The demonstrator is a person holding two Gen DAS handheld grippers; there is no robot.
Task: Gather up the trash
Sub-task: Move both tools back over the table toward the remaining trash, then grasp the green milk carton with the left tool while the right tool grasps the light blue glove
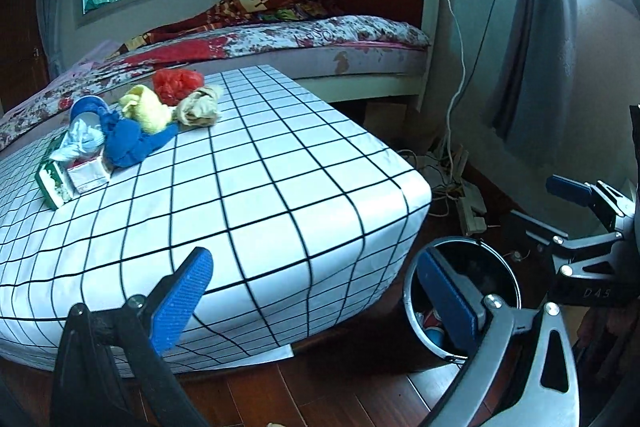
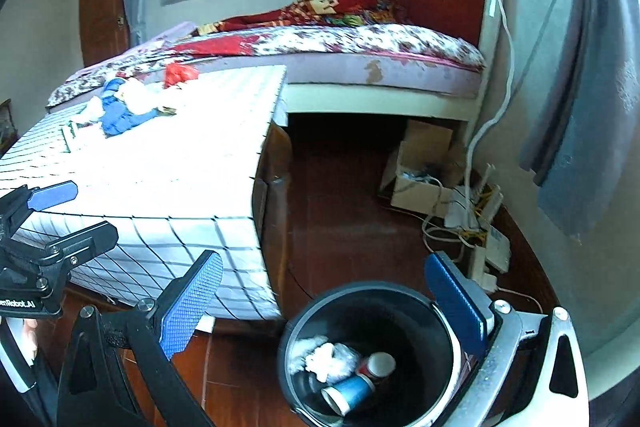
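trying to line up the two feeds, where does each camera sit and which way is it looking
Left wrist: on the left gripper, near the table's front corner, facing the checked table and bed; its open blue fingers show, right gripper at the edge.
Right wrist: on the right gripper, above the bin, facing table and bed; left gripper at left.
Shared: table, trash pile, bin, bed.

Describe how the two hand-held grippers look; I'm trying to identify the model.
Both hand-held grippers, left and right, have two flat fingers faced with textured blue pads. One linkage arm is black, the other bare silver metal with triangular cutouts and round bolts. White lettering ending "Robot.AI" marks the left one's black body.
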